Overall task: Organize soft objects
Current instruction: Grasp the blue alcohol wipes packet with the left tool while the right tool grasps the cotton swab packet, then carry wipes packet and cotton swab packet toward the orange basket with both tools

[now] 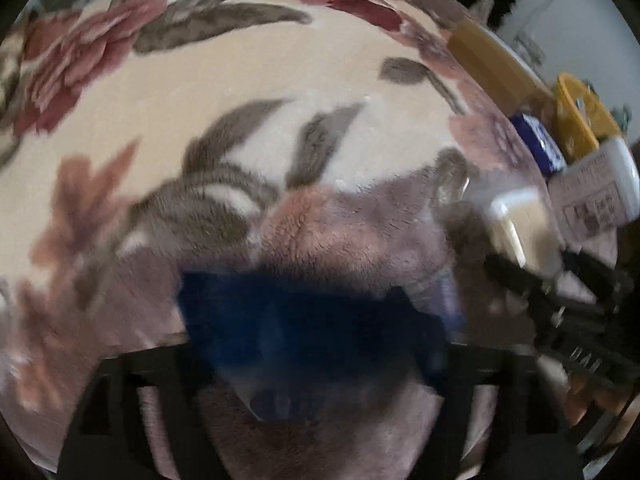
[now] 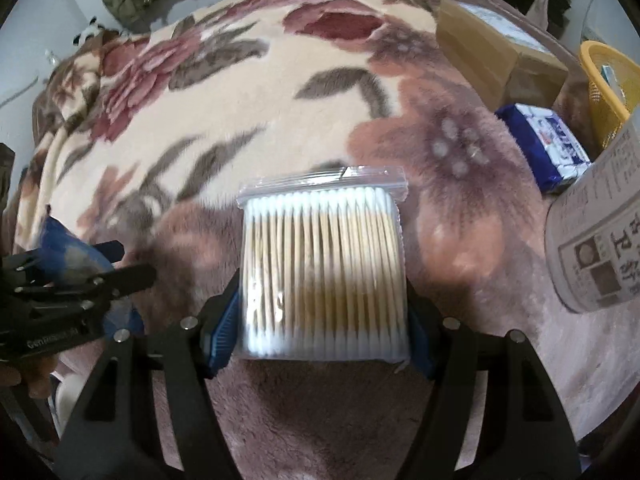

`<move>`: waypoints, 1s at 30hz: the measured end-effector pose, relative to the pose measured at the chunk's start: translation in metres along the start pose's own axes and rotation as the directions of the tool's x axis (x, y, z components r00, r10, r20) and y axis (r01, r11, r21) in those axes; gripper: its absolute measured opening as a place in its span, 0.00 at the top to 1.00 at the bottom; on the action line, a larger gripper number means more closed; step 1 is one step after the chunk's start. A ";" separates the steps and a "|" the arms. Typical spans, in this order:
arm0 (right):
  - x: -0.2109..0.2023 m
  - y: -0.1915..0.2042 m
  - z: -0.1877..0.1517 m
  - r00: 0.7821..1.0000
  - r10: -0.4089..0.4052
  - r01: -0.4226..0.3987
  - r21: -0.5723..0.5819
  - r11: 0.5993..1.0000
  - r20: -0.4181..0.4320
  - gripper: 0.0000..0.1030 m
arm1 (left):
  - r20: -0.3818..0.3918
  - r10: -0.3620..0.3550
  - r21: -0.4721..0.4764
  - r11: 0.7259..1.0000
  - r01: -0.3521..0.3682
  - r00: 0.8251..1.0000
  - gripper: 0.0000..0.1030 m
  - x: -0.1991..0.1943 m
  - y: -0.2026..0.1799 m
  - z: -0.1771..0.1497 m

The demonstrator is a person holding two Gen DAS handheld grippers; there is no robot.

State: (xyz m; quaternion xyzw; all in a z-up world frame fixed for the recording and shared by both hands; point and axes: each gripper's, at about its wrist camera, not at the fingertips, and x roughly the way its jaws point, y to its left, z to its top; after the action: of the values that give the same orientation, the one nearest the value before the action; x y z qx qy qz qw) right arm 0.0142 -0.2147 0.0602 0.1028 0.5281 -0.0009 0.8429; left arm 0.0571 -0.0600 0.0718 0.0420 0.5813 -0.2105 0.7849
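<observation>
Holding a clear bag of cotton swabs [image 2: 324, 268] between its two fingers, our right gripper [image 2: 320, 344] sits at the bottom middle of the right wrist view. Its blue pads [image 2: 224, 330] press on both sides of the bag. The bag is over a fluffy flower blanket [image 2: 224, 128].

Our left gripper [image 2: 76, 280] shows at the left edge of that view, with something blue [image 2: 66, 252] between its fingers. In the left wrist view this blue thing [image 1: 304, 328] fills the lower middle, very blurry, so we cannot tell what it is. The left gripper looks closed on it.

At the right side we see a blue and white pack [image 2: 546, 146] on the blanket, a yellow basket [image 2: 604, 92] at the edge, brown boxes [image 2: 492, 56] in the upper right, and a grey roll with print [image 2: 596, 232] close to the camera
</observation>
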 end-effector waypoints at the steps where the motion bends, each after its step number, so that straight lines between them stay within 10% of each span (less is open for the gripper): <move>1: 0.003 -0.001 -0.002 1.000 0.006 -0.006 0.003 1.000 -0.010 0.31 | 0.024 -0.022 -0.011 1.000 0.023 0.999 0.01 -0.001 0.003 -0.001; 6: 0.006 -0.002 -0.005 1.000 0.009 -0.009 0.012 1.000 -0.017 0.31 | 0.125 -0.013 -0.027 0.999 0.017 0.992 0.01 -0.018 0.010 -0.004; 18: 0.032 0.013 -0.008 0.995 -0.084 0.081 -0.064 0.995 -0.045 0.21 | 0.030 0.077 -0.105 0.992 -0.073 0.997 0.02 0.026 0.011 0.006; 21: 0.033 0.009 -0.010 0.995 -0.085 0.083 -0.040 0.996 -0.054 0.24 | 0.036 0.131 -0.128 0.984 -0.126 0.991 0.19 0.027 0.013 0.004; 24: 0.032 0.009 -0.010 0.993 -0.103 0.100 -0.053 0.994 -0.060 0.31 | 0.032 0.119 -0.117 0.987 -0.115 0.992 0.57 0.023 0.013 0.002; 30: 0.011 -0.005 -0.013 0.999 -0.032 0.032 0.016 0.999 -0.011 0.34 | 0.069 0.097 -0.070 0.993 -0.093 0.993 0.57 0.000 0.001 -0.004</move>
State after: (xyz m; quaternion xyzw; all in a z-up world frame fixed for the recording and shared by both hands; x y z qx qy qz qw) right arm 0.0071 -0.2156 0.0438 0.1012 0.5344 -0.0181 0.8390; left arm 0.0539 -0.0574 0.0697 0.0357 0.5566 -0.1548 0.8155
